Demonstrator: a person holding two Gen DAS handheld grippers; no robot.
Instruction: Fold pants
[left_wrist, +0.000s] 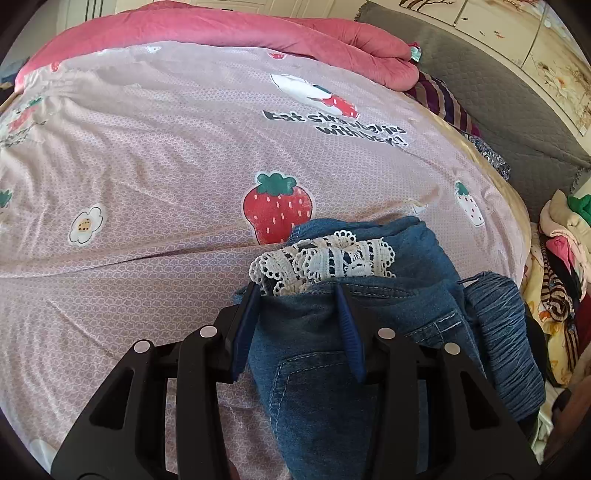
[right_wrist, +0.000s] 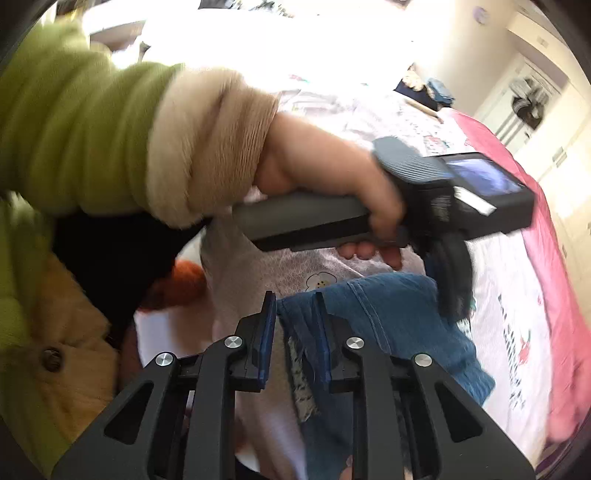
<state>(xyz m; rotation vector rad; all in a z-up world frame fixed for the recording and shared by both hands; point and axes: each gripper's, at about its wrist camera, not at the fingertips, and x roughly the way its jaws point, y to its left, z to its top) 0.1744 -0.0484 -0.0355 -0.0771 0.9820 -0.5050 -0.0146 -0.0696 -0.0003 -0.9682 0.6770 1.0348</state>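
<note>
Blue denim pants (left_wrist: 406, 295) with a white lace hem (left_wrist: 325, 254) lie bunched and partly folded on the pink strawberry sheet (left_wrist: 147, 166). My left gripper (left_wrist: 296, 287) straddles a thick fold of the denim below the lace; cloth fills the gap and touches both pads. In the right wrist view the pants (right_wrist: 388, 306) lie under the left gripper (right_wrist: 452, 295), which a hand (right_wrist: 325, 166) holds. My right gripper (right_wrist: 293, 295) stands slightly open at the near edge of the denim. A strip of cloth hangs loose between its pads, with sheet showing beside it.
A rolled pink quilt (left_wrist: 221, 33) lies along the far side of the bed. Striped cloth (left_wrist: 443, 99) and a grey padded headboard (left_wrist: 498, 110) are at the far right. A heap of clothes (left_wrist: 561, 251) sits beyond the right edge. A green sleeve (right_wrist: 74, 129) crosses the right wrist view.
</note>
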